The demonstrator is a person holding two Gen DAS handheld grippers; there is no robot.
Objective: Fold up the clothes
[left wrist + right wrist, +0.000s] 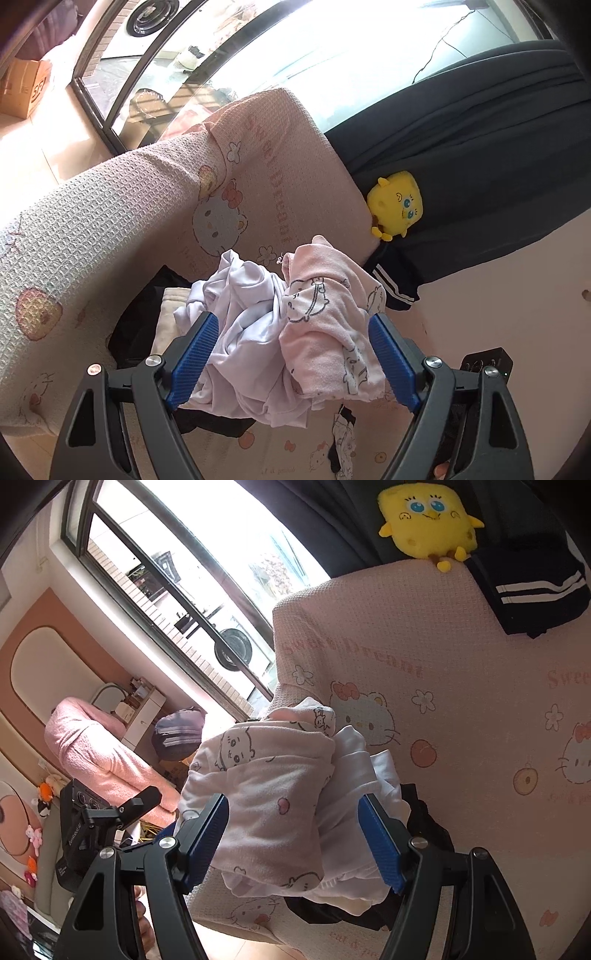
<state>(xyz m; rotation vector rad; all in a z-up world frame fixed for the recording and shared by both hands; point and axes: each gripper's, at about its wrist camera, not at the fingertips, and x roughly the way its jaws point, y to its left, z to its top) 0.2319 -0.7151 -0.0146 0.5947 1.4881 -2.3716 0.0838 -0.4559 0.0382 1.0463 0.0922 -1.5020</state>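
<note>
Bundle of crumpled clothes, a pale pink cartoon-print cotton garment [325, 325] pressed against a white jersey garment [243, 332], carried above the pink waffle-weave cat-print bed cover [110, 221]. The left gripper [291, 354] has its blue ribbed pads spread wide with the bundle filling the gap, white cloth against one pad, pink against the other; the right gripper [295, 834] clasps the same bundle equally wide, pink cloth [258, 794] foremost, white [362, 775] beside it. Both appear to bear on the cloth, so each counts as gripping. The bundle lies directly ahead of both sets of fingers and shows no clear long axis; neither hand is nearer. A black garment [424, 823] lies on the cover beneath.
</note>
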